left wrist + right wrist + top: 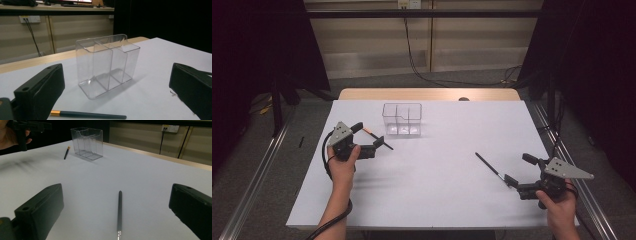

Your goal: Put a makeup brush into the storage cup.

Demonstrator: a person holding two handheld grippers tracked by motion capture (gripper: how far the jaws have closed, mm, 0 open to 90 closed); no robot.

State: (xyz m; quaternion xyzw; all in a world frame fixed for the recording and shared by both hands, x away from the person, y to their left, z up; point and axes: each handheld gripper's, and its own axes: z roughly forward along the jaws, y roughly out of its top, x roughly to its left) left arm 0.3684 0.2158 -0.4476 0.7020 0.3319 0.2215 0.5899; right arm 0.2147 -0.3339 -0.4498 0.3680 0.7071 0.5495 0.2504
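Two pens lie flat on the white desk (437,195), and neither is yet in the clear organizer (402,120) that stands upright toward the far side, its compartments apparently empty, though glare on the plastic makes that hard to confirm. The work looks barely begun: both pens have yet to be grasped, lifted and dropped in.

The left hand-held gripper (379,145) has its jaws spread wide around the pen with the orange-gold band (87,114), which lies on the desk just in front of the organizer and close beside it, between the jaws but not gripped.

The right hand-held gripper (511,181) is likewise wide, holding nothing. The dark grey pen (119,213) lies between its jaws and points away toward the middle of the desk, well apart from the organizer.

Judging from this, each pen awaits a pinch, then a carry to the organizer; the right one has the longer trip.
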